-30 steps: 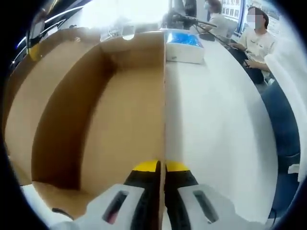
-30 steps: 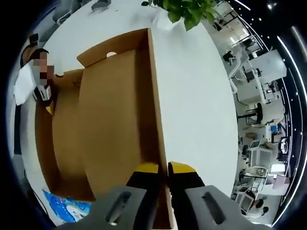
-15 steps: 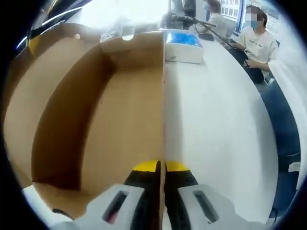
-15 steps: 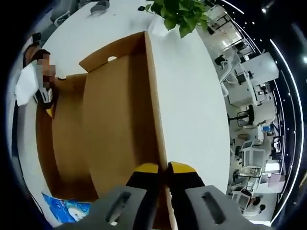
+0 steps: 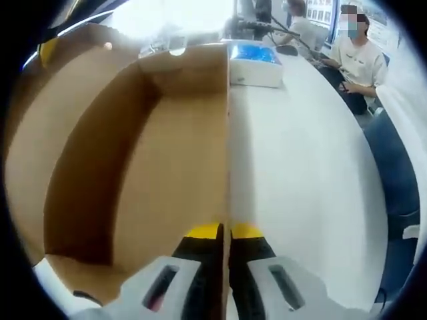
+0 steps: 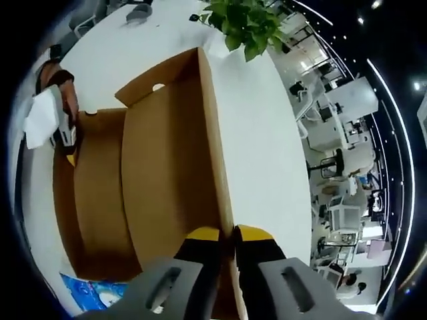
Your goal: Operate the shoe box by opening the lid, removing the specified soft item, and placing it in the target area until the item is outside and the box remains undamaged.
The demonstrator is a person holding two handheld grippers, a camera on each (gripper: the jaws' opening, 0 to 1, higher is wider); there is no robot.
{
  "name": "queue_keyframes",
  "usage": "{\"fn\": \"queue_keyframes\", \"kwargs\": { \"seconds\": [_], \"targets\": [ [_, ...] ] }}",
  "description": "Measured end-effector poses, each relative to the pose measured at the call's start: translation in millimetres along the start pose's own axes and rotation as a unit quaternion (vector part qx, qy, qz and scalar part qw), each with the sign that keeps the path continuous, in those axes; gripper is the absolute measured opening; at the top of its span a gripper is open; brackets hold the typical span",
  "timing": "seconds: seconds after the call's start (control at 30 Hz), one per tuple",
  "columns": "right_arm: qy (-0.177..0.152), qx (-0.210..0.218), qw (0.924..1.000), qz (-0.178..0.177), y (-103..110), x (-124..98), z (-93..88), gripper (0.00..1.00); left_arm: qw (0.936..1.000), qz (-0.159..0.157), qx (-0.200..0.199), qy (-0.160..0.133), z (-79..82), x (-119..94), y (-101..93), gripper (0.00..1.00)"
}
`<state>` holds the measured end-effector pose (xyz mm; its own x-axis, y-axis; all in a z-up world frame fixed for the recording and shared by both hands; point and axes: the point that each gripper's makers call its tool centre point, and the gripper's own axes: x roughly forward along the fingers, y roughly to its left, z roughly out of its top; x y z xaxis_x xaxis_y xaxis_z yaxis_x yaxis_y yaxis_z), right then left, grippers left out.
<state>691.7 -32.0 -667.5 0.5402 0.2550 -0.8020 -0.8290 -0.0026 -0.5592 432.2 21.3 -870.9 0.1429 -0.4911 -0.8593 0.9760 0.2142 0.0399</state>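
Left gripper view: the left tool (image 5: 225,232), with yellow-tipped jaws, is closed tight on the thin edge of a brown cardboard panel, the shoe box lid (image 5: 170,167), which runs straight away from the camera. To the left of that edge lie broad brown cardboard surfaces with folded walls. To the right is the bare white worktop (image 5: 300,173). At its far end sits a white packet with a blue top (image 5: 255,64), just beyond the lid's far corner. A seated person (image 5: 357,57) is at the upper right.

Right gripper view: the right tool (image 6: 227,235) is likewise clamped on a cardboard edge of the lid (image 6: 167,167), white worktop to its right. The other tool (image 6: 63,133) grips the opposite side at the far left. A leafy green plant (image 6: 243,23) stands beyond the far corner, and the blue-patterned packet (image 6: 100,293) shows at the lower left.

Judging by this, the lid is being lifted or held open with both tools. No soft item can be made out inside the cardboard, so removing and placing it seem still to come.
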Motion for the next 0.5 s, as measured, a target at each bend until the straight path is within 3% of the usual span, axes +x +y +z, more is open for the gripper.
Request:
{"fn": "queue_keyframes", "kwargs": {
  "seconds": [0.5],
  "targets": [
    [-0.003,-0.013,0.9999,-0.011,6.7,-15.1,2.9,0.06,1.0000,-0.003,-0.007,0.000,0.0,-0.6,0.4,0.02]
  ]
}}
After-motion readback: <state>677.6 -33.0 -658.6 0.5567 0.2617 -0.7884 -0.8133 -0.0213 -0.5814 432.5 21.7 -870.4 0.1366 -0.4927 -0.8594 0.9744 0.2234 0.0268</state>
